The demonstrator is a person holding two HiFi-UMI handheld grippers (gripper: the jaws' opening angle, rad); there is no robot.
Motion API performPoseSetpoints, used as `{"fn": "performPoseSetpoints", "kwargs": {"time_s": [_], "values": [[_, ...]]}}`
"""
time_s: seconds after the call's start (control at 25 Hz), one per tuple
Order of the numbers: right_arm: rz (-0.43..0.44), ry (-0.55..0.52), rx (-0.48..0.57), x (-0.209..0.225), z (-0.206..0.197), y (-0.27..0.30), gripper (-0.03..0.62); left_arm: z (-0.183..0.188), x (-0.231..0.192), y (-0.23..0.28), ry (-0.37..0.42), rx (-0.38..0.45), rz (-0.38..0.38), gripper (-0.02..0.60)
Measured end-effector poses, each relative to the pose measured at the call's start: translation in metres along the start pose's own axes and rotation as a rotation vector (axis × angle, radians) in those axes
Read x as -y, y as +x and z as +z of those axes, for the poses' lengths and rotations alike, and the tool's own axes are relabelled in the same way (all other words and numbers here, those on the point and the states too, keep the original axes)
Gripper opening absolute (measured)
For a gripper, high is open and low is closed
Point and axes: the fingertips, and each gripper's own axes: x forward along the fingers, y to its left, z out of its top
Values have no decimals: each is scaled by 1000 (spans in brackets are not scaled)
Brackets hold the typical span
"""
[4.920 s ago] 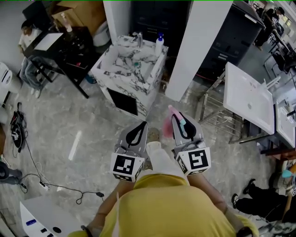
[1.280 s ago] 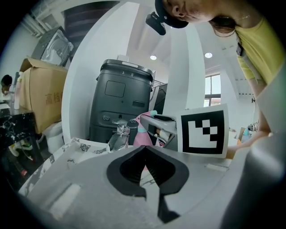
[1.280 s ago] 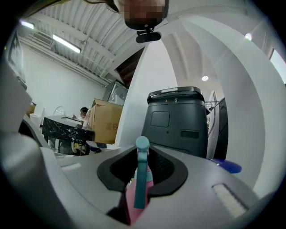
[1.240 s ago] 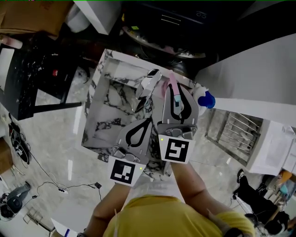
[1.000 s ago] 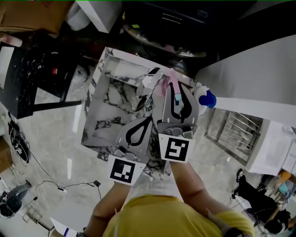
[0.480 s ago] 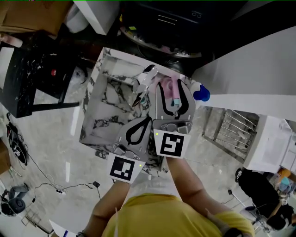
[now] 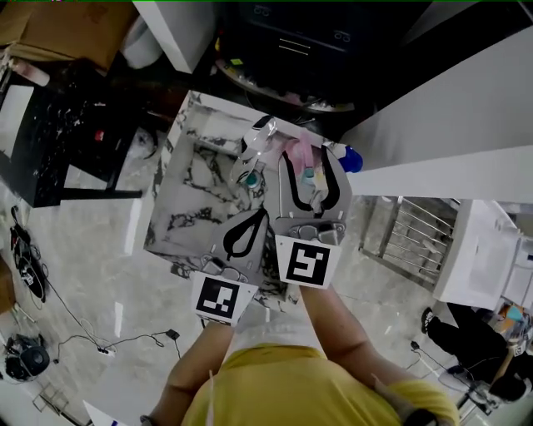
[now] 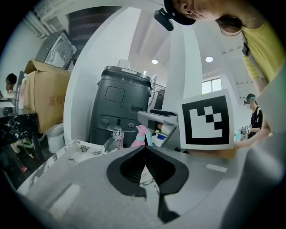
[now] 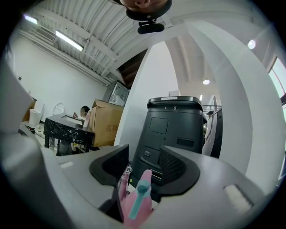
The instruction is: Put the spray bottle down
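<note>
The pink spray bottle (image 7: 305,169) with a teal trigger stands at the back right corner of the marble sink counter (image 7: 185,179), beside the chrome faucet (image 7: 256,138). My right gripper (image 7: 310,153) is around it with its jaws opening, and the pads are clear of the bottle on both sides. In the right gripper view the bottle's top (image 9: 136,201) rises between the spread jaws of my right gripper (image 9: 143,159). My left gripper (image 7: 265,214) hovers over the counter's front, shut and holding nothing. In the left gripper view that gripper's tips (image 8: 144,148) meet below the bottle (image 8: 141,134).
A blue-capped bottle (image 7: 350,157) sits just right of the spray bottle. A white pillar (image 7: 450,125) rises to the right, and a dark grey cabinet (image 9: 172,129) stands behind the counter. A black table (image 7: 50,125) and a cardboard box (image 7: 71,25) are at the left.
The right gripper's jaws have spread wide, letting go of the spray bottle. Both grippers have shifted a little over the counter.
</note>
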Motion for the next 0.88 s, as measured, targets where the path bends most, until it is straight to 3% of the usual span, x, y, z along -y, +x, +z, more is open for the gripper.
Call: {"fn": "performPoseSetpoints", "kwargs": {"time_s": [0.24, 0.48, 0.88], "values": [[23, -17, 5, 10, 26, -34, 5, 27, 7, -13, 39, 53, 25, -2], [61, 41, 7, 33, 59, -78, 0, 61, 29, -30, 90, 106, 32, -2], [65, 49, 59, 61, 116, -158, 0, 103, 72, -67, 173, 158, 72, -2]]}}
